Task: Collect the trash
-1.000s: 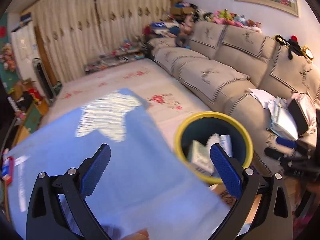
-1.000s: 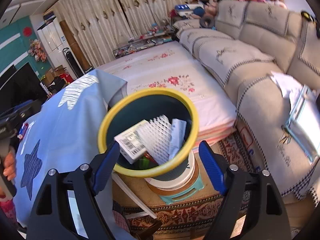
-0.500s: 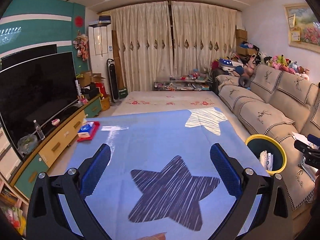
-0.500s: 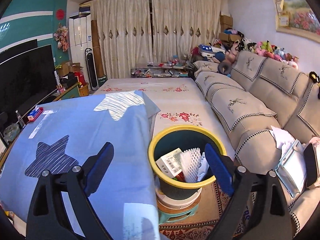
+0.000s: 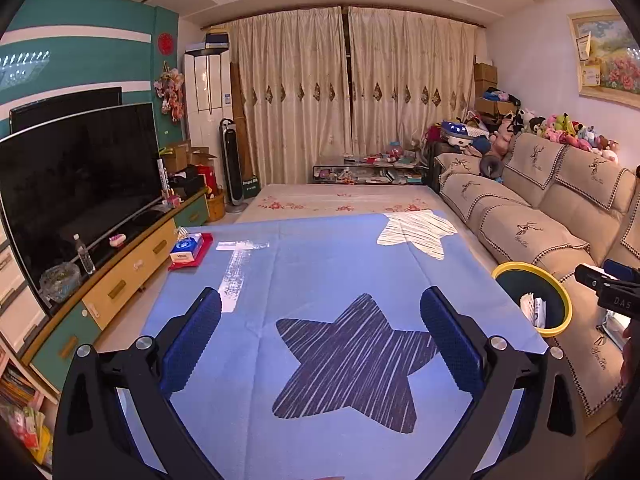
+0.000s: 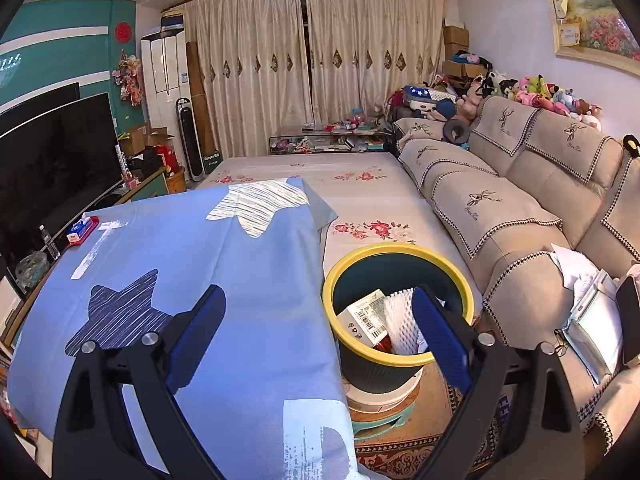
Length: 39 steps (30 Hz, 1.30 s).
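Light, crushable white foam netting [image 6: 400,316] was seen inside the yellow-rimmed dark bin [image 6: 404,356], best pinched by its upper edge, both grippers' [image 6: 320,324] jaws spread and empty.

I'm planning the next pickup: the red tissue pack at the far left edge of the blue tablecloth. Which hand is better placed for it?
Left, probably. The left tongs stand open and empty over the blue tablecloth, with the red tissue pack ahead to their left. The right tongs sit by the yellow-rimmed trash bin, farther off.

Blue cloth [image 5: 320,272] with navy and white striped stars; yellow-rimmed dark green bin [image 6: 400,356]; beige sofa [image 6: 520,208]
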Each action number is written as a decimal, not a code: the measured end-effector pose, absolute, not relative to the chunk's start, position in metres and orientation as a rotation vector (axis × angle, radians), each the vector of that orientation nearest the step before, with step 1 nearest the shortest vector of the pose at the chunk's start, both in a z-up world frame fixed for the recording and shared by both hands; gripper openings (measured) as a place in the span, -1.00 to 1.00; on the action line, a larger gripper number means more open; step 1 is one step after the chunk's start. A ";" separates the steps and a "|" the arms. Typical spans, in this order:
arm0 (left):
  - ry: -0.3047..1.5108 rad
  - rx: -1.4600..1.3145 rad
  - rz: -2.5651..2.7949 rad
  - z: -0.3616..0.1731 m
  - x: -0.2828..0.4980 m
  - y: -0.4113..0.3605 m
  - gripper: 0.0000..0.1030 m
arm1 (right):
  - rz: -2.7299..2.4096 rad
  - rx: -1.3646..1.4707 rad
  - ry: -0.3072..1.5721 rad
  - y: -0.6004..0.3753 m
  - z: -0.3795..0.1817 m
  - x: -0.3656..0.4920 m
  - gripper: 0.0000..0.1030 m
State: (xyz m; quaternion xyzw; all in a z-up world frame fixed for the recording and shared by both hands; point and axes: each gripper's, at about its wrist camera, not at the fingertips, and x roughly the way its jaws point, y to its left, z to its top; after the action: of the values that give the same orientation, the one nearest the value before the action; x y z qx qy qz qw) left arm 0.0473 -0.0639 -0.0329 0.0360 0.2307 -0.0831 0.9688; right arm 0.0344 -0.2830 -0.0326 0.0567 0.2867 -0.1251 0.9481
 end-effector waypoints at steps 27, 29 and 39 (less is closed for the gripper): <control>0.471 0.068 -0.173 -0.035 0.046 -0.066 0.90 | -0.246 0.123 0.584 -0.283 -0.035 0.035 0.73; 0.470 0.067 -0.174 -0.034 0.046 -0.065 0.90 | -0.245 0.122 0.585 -0.282 -0.035 0.036 0.73; 0.475 0.065 -0.180 -0.038 0.047 -0.064 0.90 | -0.243 0.123 0.584 -0.281 -0.034 0.036 0.73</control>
State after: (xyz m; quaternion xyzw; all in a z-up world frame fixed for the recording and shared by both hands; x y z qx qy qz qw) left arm 0.0471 -0.0640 -0.0375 0.0321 0.2350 -0.0889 0.9674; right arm 0.0364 -0.2814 -0.0342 0.0603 0.2870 -0.1194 0.9485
